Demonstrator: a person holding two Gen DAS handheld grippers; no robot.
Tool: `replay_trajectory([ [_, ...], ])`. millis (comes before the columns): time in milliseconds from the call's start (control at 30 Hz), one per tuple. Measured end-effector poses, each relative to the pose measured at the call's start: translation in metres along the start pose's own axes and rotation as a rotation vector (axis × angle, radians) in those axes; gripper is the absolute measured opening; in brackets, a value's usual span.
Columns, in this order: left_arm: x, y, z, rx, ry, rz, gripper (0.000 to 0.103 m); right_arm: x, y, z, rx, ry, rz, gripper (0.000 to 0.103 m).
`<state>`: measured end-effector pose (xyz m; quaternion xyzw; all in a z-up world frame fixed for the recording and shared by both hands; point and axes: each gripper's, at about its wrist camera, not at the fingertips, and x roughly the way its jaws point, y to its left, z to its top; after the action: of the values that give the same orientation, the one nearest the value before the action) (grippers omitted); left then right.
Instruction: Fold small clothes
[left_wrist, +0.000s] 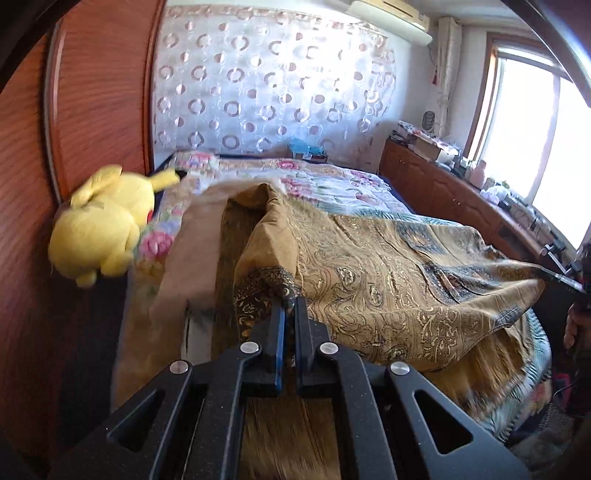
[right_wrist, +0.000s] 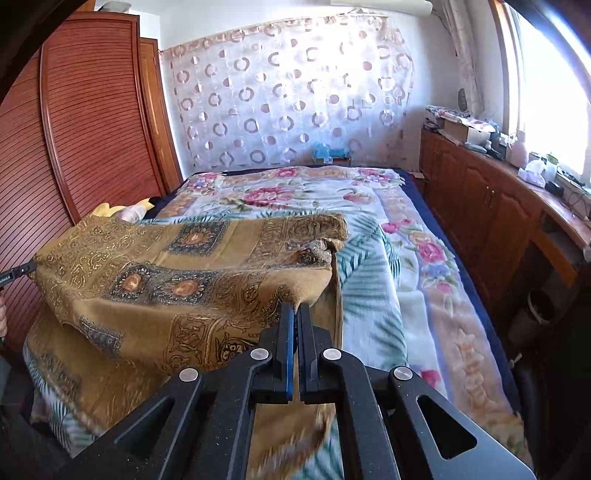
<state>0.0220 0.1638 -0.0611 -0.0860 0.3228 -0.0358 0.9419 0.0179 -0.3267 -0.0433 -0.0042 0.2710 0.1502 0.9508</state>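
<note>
Left gripper (left_wrist: 290, 306) jaws were clamped on a corner of the gold paisley cloth (left_wrist: 388, 266). Right gripper (right_wrist: 295, 310) jaws were clamped on another corner. The cloth hung stretched between them above the floral bedspread (right_wrist: 417, 258). Yellow plush toy (left_wrist: 99, 225) lay beside the wooden wardrobe (right_wrist: 81, 122). No writing was legible.

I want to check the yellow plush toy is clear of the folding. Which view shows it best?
The left wrist view: the yellow plush toy shows whole beside the wardrobe. The right wrist view shows only a yellow sliver behind the brown patterned cloth.
</note>
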Motion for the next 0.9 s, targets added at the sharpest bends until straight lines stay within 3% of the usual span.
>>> replay_trajectory([
  [233, -0.001, 0.003, -0.054, -0.032, 0.094, 0.011, 0.005, -0.015, -0.010, -0.032, 0.040, 0.064, 0.021, 0.001],
  [333, 0.004, -0.001, -0.058, -0.004, 0.096, 0.038, 0.005, -0.005, -0.010, -0.037, 0.032, 0.122, 0.006, 0.001],
  [467, 0.004, -0.005, -0.052, 0.007, 0.073, 0.067, 0.009, 0.005, -0.011, -0.035, 0.015, 0.133, -0.009, 0.001],
  [667, -0.006, -0.007, -0.045, 0.034, 0.026, 0.082, 0.041, -0.010, 0.007, -0.019, -0.050, 0.061, -0.044, 0.009],
  [700, -0.007, -0.006, -0.045, 0.034, 0.019, 0.088, 0.044, -0.012, 0.009, -0.015, -0.057, 0.047, -0.057, 0.012],
  [767, -0.008, -0.004, -0.045, 0.035, 0.017, 0.097, 0.052, -0.011, 0.013, -0.011, -0.065, 0.022, -0.067, 0.032],
  [833, -0.005, -0.001, -0.047, 0.028, 0.021, 0.100, 0.077, -0.004, 0.020, -0.008, -0.064, 0.002, -0.044, 0.036],
  [900, -0.001, 0.001, -0.049, 0.013, 0.031, 0.090, 0.077, 0.008, 0.031, -0.009, -0.080, -0.001, -0.014, 0.036],
])
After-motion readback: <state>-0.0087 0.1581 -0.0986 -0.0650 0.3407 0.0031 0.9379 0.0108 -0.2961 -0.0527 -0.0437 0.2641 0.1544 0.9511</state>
